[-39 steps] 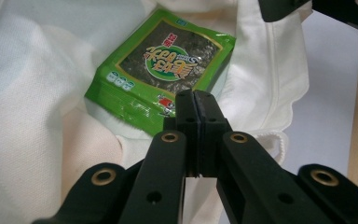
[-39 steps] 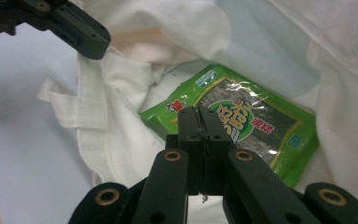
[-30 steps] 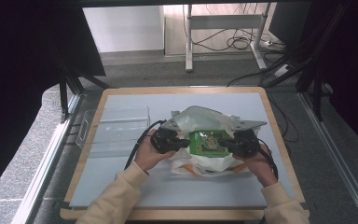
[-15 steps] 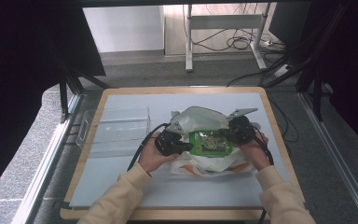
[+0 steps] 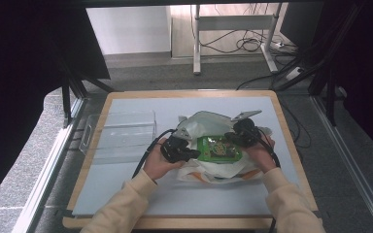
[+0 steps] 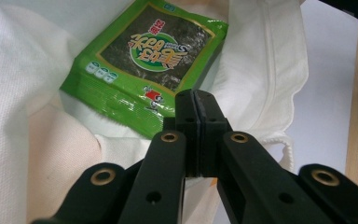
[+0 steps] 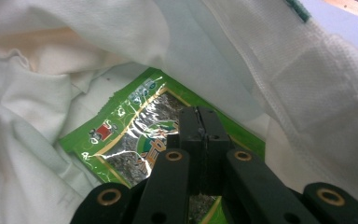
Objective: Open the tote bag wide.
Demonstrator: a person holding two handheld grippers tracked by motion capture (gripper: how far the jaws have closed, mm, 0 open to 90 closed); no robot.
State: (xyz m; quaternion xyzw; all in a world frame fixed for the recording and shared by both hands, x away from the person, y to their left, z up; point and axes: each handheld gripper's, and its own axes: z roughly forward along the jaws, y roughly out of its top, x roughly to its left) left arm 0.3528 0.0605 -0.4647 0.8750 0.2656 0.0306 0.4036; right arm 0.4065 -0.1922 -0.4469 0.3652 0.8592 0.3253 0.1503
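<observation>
A green seaweed snack packet [image 5: 217,147] lies in the open mouth of a white cloth bag [image 5: 199,121] at the middle of the table. My left gripper [image 5: 190,154] is at the packet's left edge with its jaws shut flush. In the left gripper view its tips [image 6: 196,95] sit just short of the packet [image 6: 154,51], over the bag's cloth [image 6: 23,70]. My right gripper [image 5: 230,140] comes in from the right, also shut. Its tips [image 7: 199,112] lie over the packet's shiny face [image 7: 135,121] under a fold of the bag [image 7: 261,56]. Nothing shows between either pair of jaws.
A clear plastic container [image 5: 121,133] stands left of the bag on the pale mat [image 5: 126,194], which covers a wooden board. The bag's drawstring [image 6: 284,149] trails toward the board's edge. Table legs and cables lie on the floor beyond.
My right hand has shifted inward over the bag toward the packet. The left hand has stayed almost in place. Both pairs of jaws remain shut.
</observation>
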